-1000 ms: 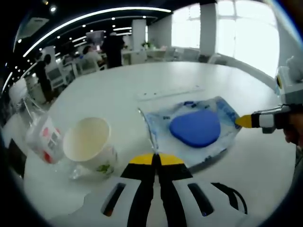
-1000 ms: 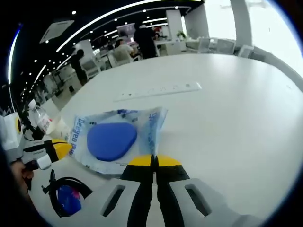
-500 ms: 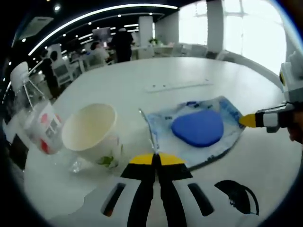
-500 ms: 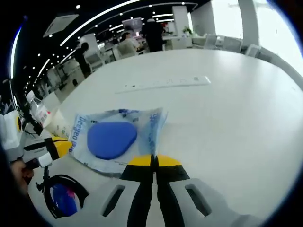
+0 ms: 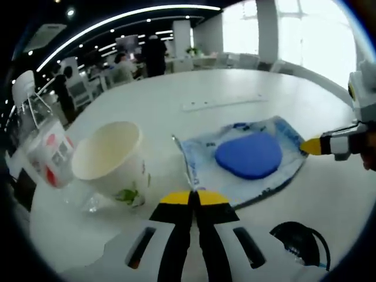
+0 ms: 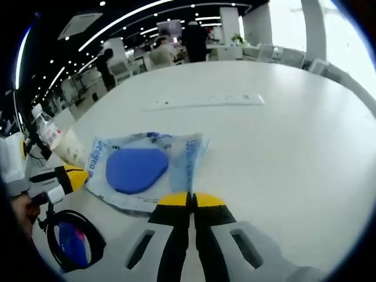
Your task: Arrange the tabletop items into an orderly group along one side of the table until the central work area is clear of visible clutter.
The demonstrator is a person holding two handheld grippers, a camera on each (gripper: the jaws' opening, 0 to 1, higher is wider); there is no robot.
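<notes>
While both tongs (image 5: 191, 197) (image 6: 189, 200) pinch the blue pouch (image 5: 247, 155), paper cup (image 5: 108, 161) alongside.

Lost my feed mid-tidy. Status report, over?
Both claws shut, left claw and right claw, each pinching an edge of the blue-pad packet. Paper cup and bottle alongside.

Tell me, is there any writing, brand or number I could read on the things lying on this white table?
"Deqeo": my best reading of the blue print on the end of the clear plastic packet holding a blue pad; the smaller print beside it is blurred.
Red and grey label on the clear plastic bottle: too blurred to read.
White paper cup with a green leaf print: no words visible.
</notes>
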